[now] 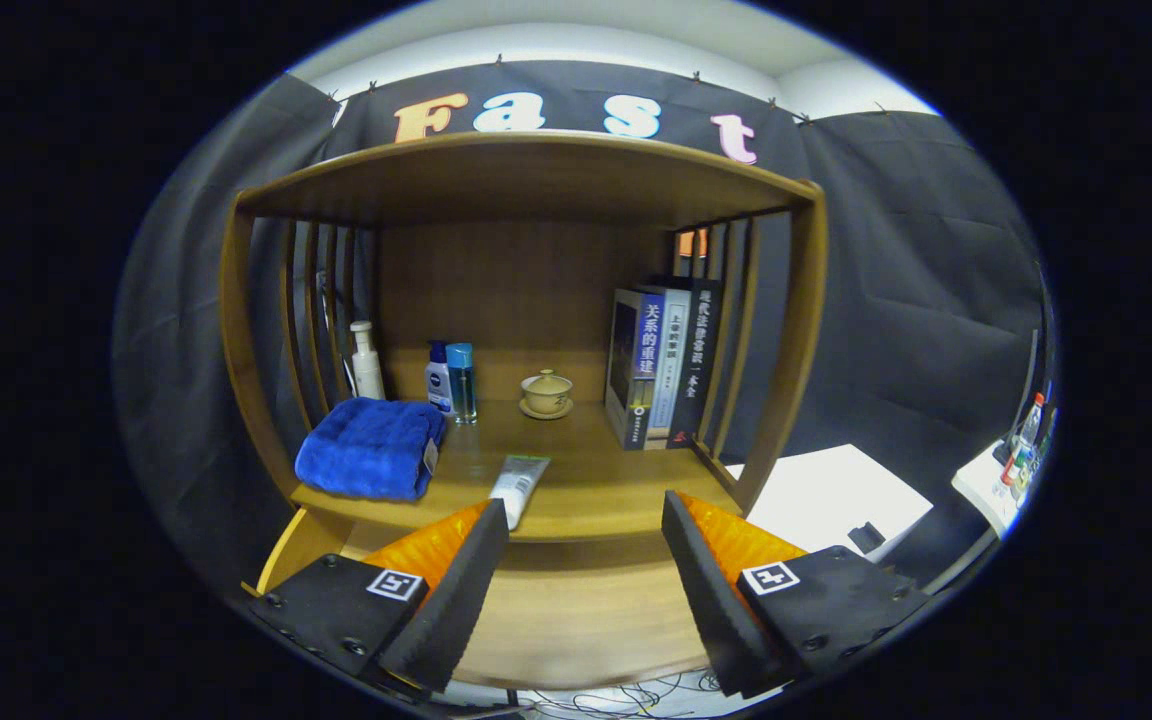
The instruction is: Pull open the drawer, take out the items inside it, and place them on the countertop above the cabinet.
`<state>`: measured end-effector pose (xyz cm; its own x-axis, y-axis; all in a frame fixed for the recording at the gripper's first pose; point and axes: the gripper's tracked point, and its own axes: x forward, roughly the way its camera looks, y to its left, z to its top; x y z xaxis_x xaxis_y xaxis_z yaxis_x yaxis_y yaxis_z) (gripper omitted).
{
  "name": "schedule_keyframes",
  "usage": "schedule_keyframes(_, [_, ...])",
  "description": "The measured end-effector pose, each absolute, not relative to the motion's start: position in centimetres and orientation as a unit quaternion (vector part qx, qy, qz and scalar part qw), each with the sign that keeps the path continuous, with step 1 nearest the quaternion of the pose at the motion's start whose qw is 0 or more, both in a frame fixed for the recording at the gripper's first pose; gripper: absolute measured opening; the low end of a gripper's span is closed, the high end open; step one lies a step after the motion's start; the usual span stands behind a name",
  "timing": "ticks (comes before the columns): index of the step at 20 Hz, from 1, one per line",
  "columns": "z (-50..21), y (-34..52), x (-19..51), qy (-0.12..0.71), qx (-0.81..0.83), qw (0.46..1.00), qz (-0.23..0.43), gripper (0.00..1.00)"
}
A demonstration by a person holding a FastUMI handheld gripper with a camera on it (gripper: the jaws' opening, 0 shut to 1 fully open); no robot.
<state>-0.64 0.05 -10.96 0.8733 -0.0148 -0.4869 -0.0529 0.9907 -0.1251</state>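
Right now the tongs stand apart, gripping nothing, over the open drawer. Just ahead, a tube lies on the bench by one finger. Further off sit a blue towel, bottles, a lidded cup and upright books.

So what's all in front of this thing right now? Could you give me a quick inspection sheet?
Surface: wooden countertop inside an open shelf unit, slatted sides.
Job's things: tube lying at the countertop's front edge, just ahead of the fingers; drawer front not identifiable.
Clutter: folded blue towel, white bottle, two small blue bottles, lidded cup on saucer, upright books.
Gripper: fingers open, holding nothing.
Cables: loose wires below the fingers.
Surroundings: black cloth wall, white table beside the shelf.
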Motion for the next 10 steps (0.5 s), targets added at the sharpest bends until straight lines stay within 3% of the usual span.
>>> schedule_keyframes(10, [-16.9, -4.1, -11.3, 0.225, 0.002, 0.974, 0.004, 0.98])
